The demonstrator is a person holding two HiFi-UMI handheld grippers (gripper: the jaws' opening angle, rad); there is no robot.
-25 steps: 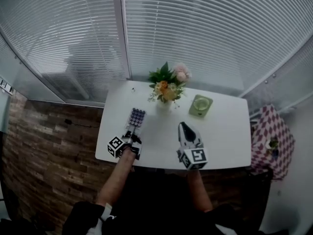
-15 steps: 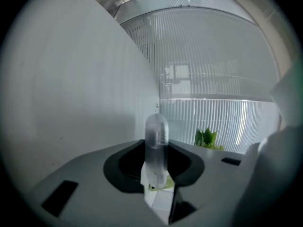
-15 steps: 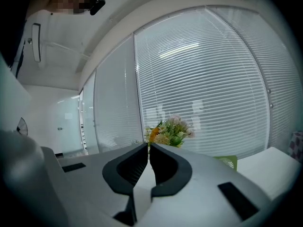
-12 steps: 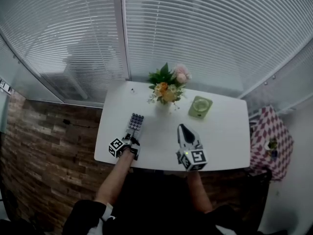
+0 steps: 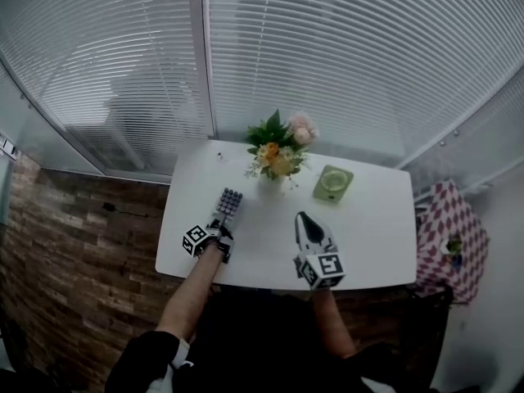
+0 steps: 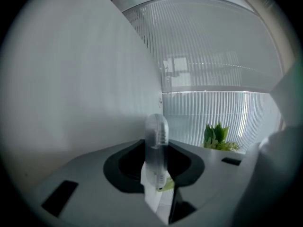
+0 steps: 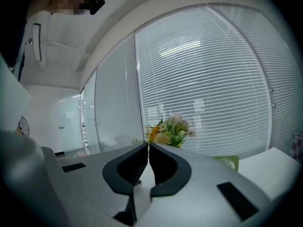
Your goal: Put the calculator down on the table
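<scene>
Calculator (image 5: pixel 229 202): brought lower over the white table (image 5: pixel 368 236), possibly touching it already. Clamped yet by the half-closed left gripper (image 5: pixel 221 228); right gripper (image 5: pixel 304 219) shut, empty. Release due next.

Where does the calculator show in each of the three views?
Head view: calculator, left of centre, in the left claw.
Left gripper view: centre, edge-on between the jaws.
Right gripper view: not in it.
Shared landmark: flowers, seen in all three.
</scene>
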